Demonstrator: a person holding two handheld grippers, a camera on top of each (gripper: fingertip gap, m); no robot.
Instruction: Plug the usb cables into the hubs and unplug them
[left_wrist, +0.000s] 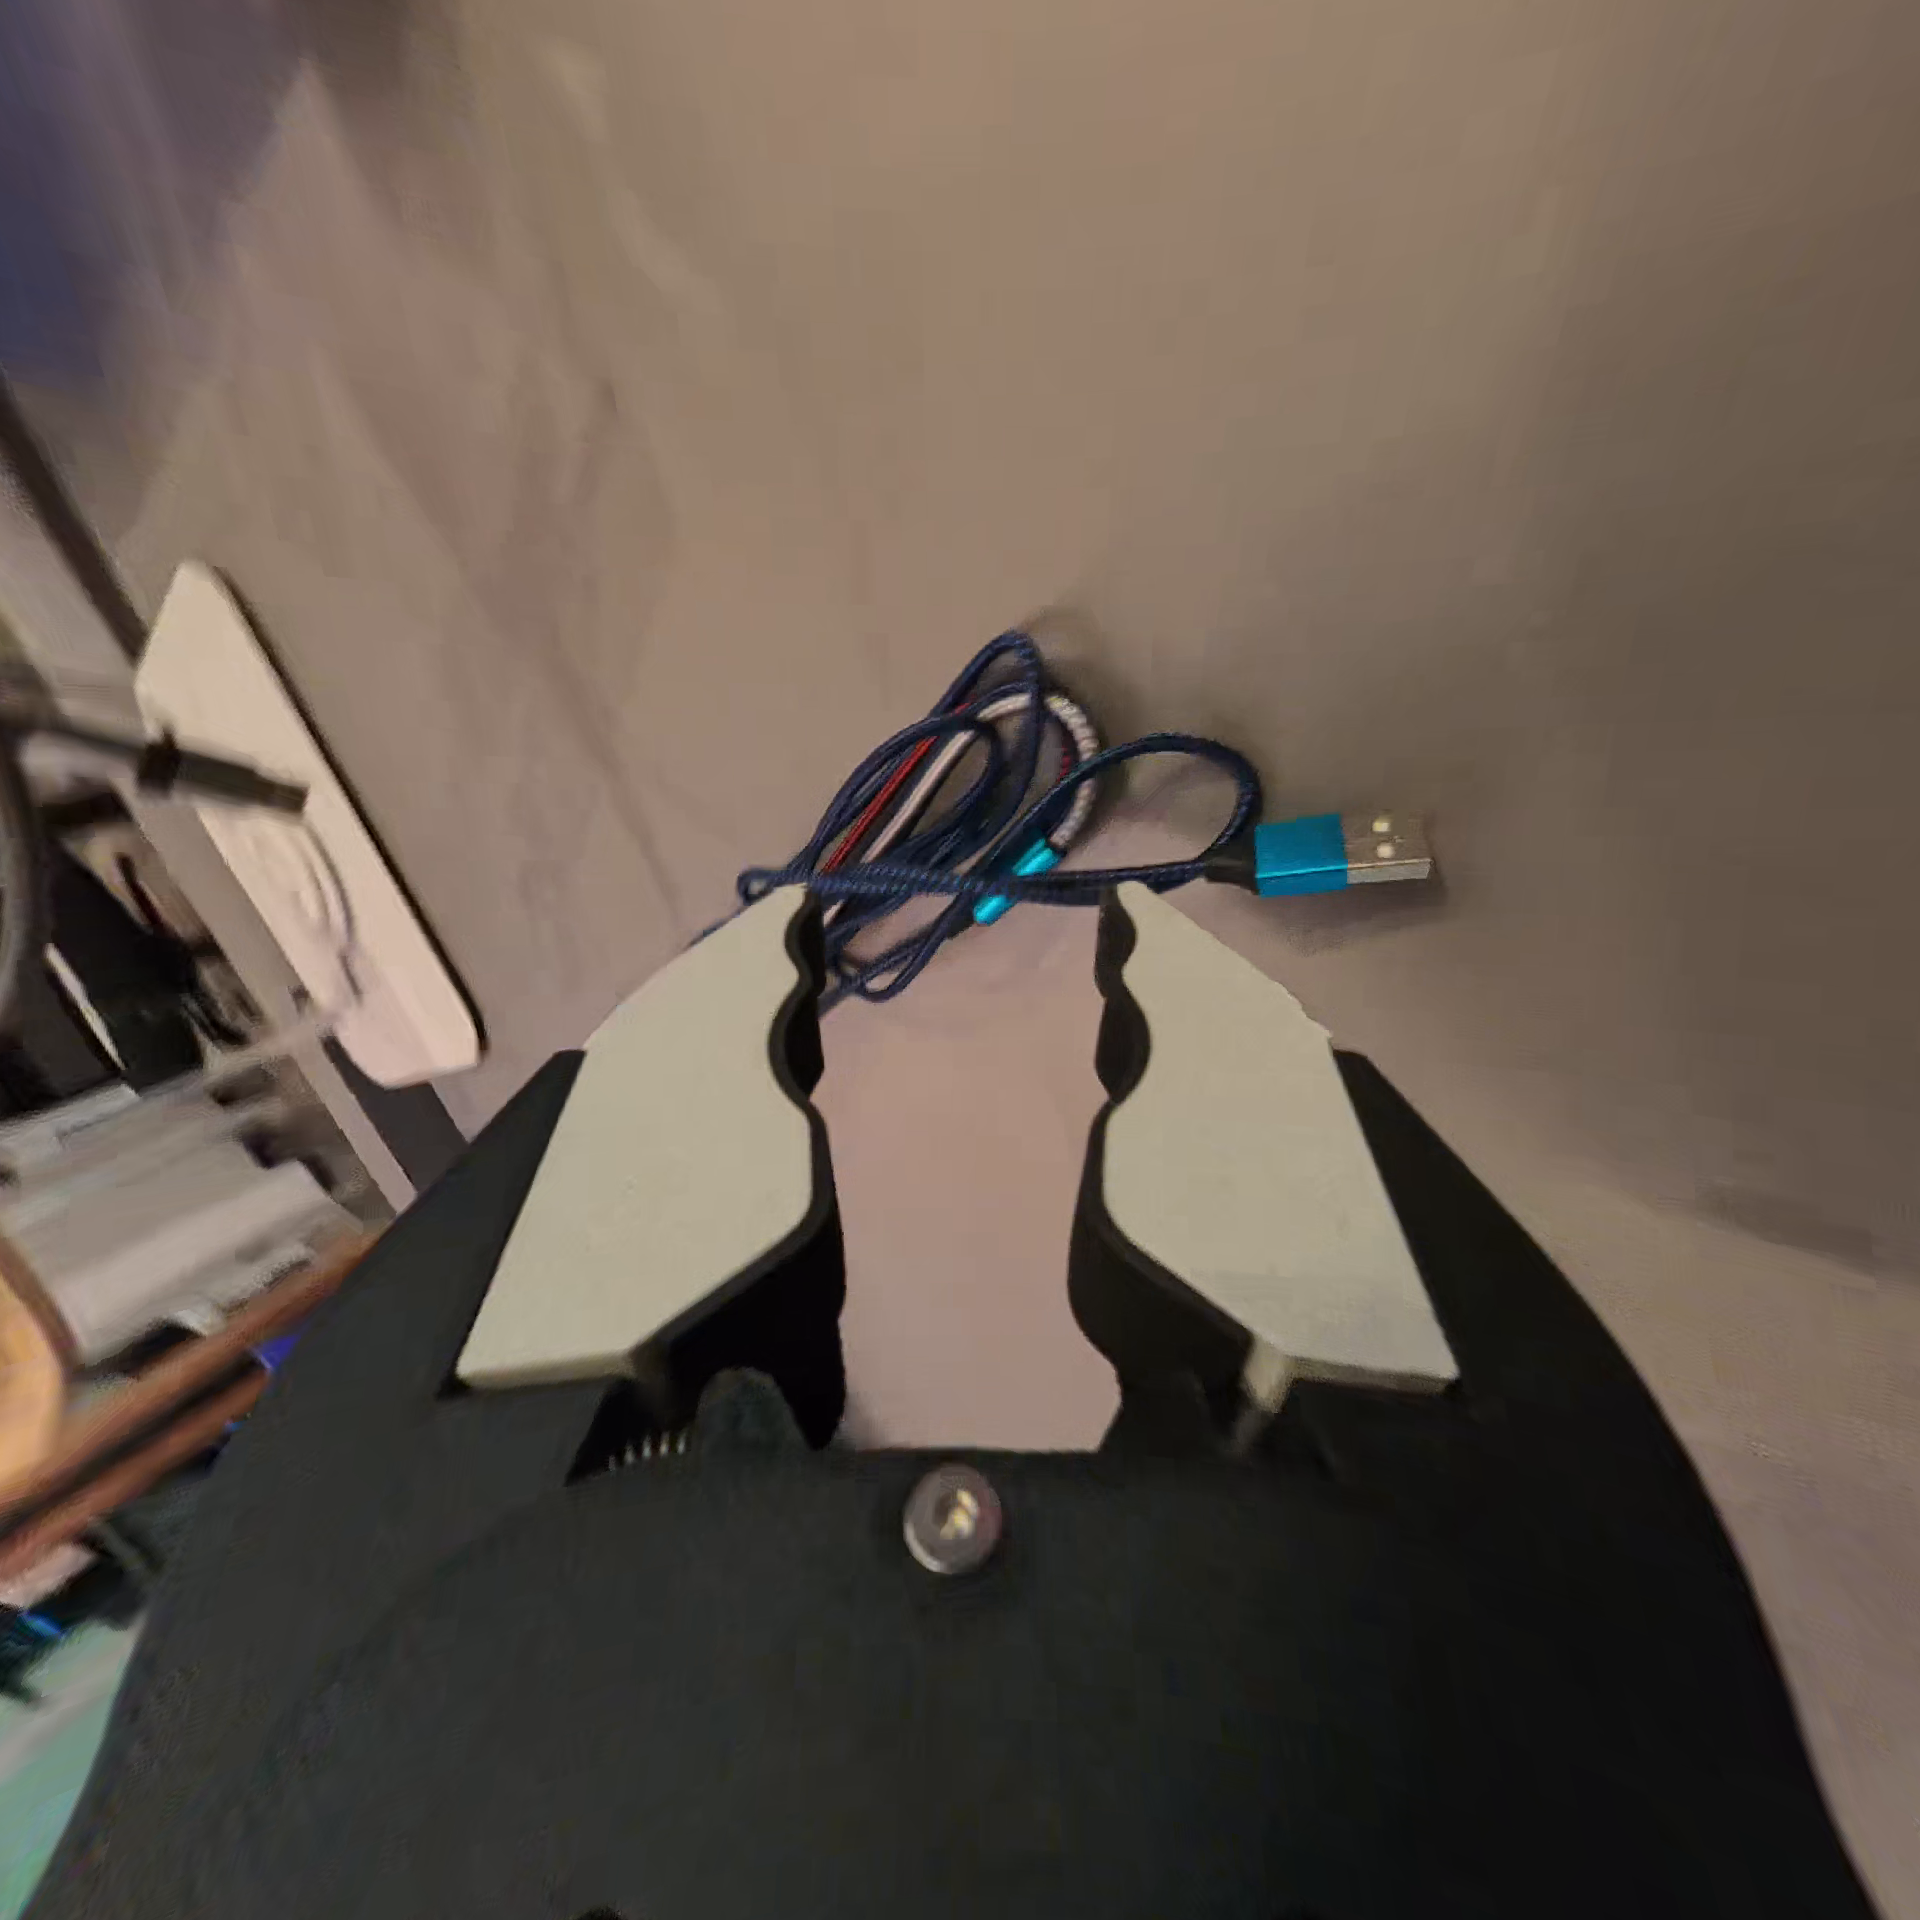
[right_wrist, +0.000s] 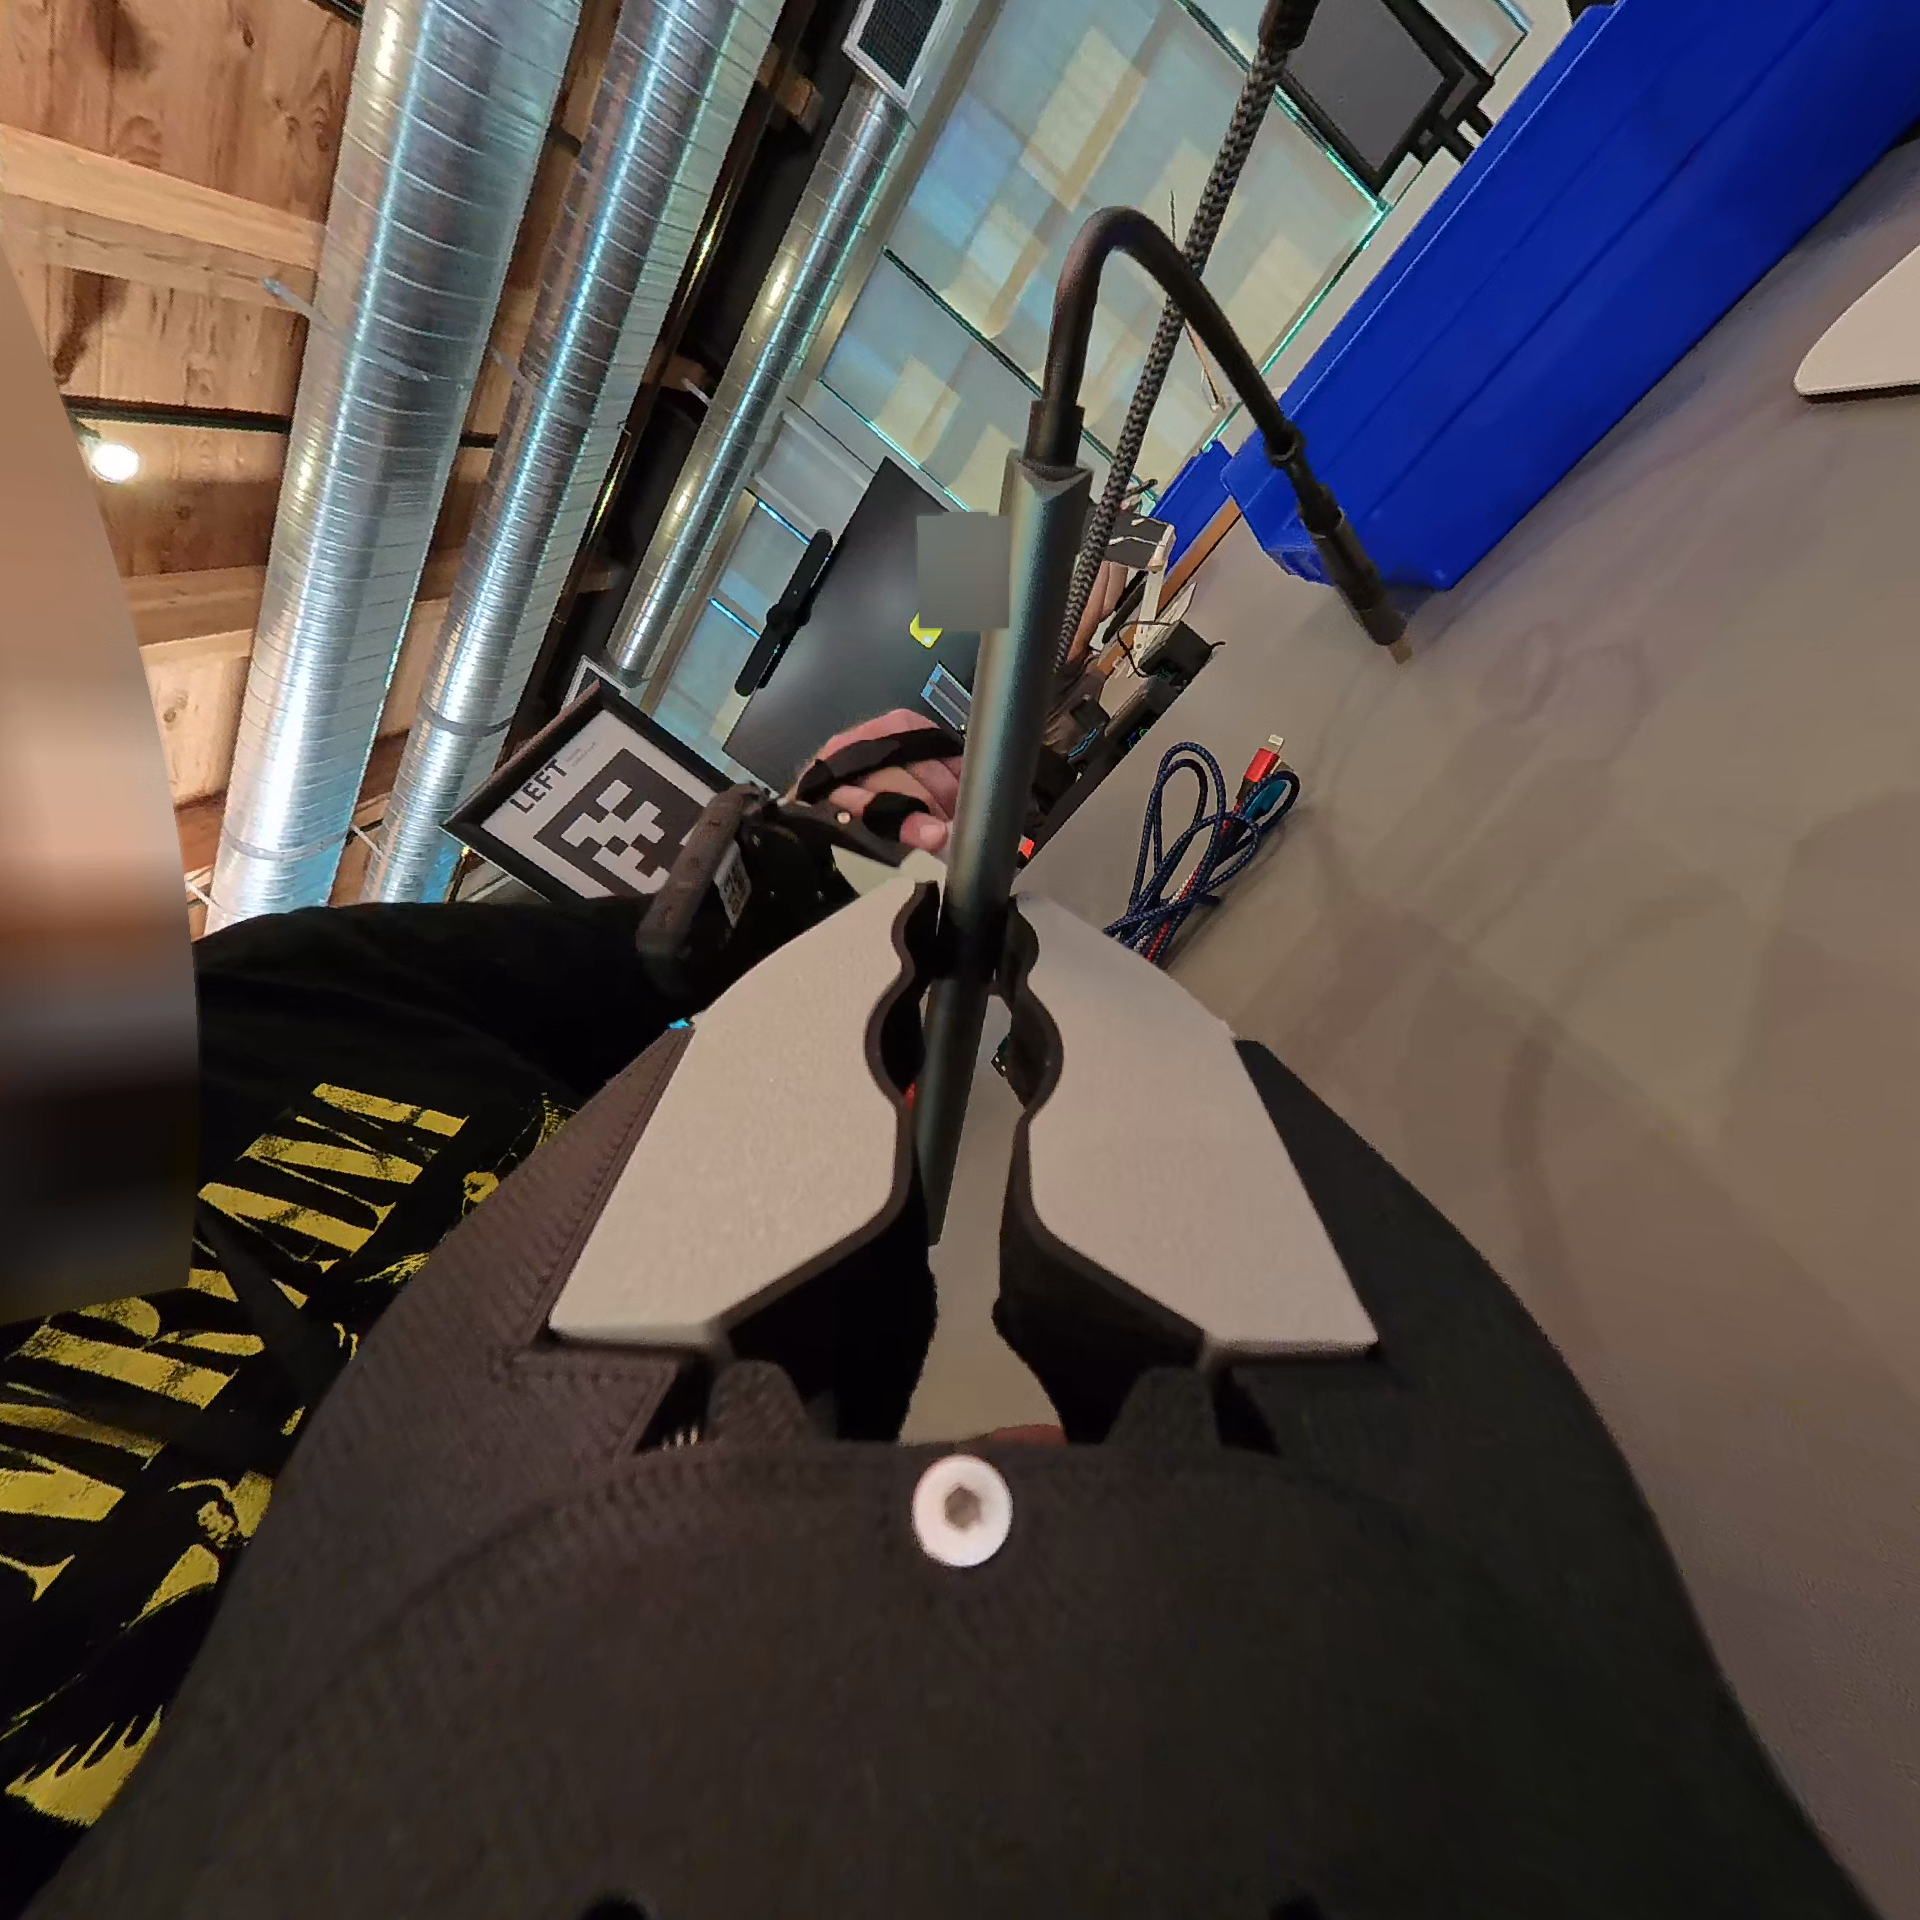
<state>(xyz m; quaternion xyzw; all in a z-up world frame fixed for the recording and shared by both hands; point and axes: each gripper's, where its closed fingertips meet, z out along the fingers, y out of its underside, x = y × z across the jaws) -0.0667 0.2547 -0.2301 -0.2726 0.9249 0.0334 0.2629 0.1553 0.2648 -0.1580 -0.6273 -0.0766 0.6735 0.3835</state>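
My left gripper (left_wrist: 956, 914) is open and holds nothing. It hovers just short of a bundle of blue braided USB cables (left_wrist: 935, 831) on the grey table (left_wrist: 1351, 416). One cable ends in a cyan USB-A plug (left_wrist: 1340, 854) that lies free to the right of my fingertips. My right gripper (right_wrist: 971, 925) is shut on a slim dark grey USB hub (right_wrist: 997, 675) and holds it edge-on above the table. The hub's black lead (right_wrist: 1174, 270) loops over from its far end and hangs down to a dark plug (right_wrist: 1366, 603). The cable bundle also shows in the right wrist view (right_wrist: 1195, 842).
A white flat plate (left_wrist: 301, 821) lies at the table's left, with a blurred dark plug (left_wrist: 223, 777) in front of it. Blue bins (right_wrist: 1558, 312) stand along the table's far side. The left gripper's body with a marker card (right_wrist: 603, 821) and a person's hand (right_wrist: 894, 769) sit behind the hub. My hands' fingertips stand some 25 cm from each other.
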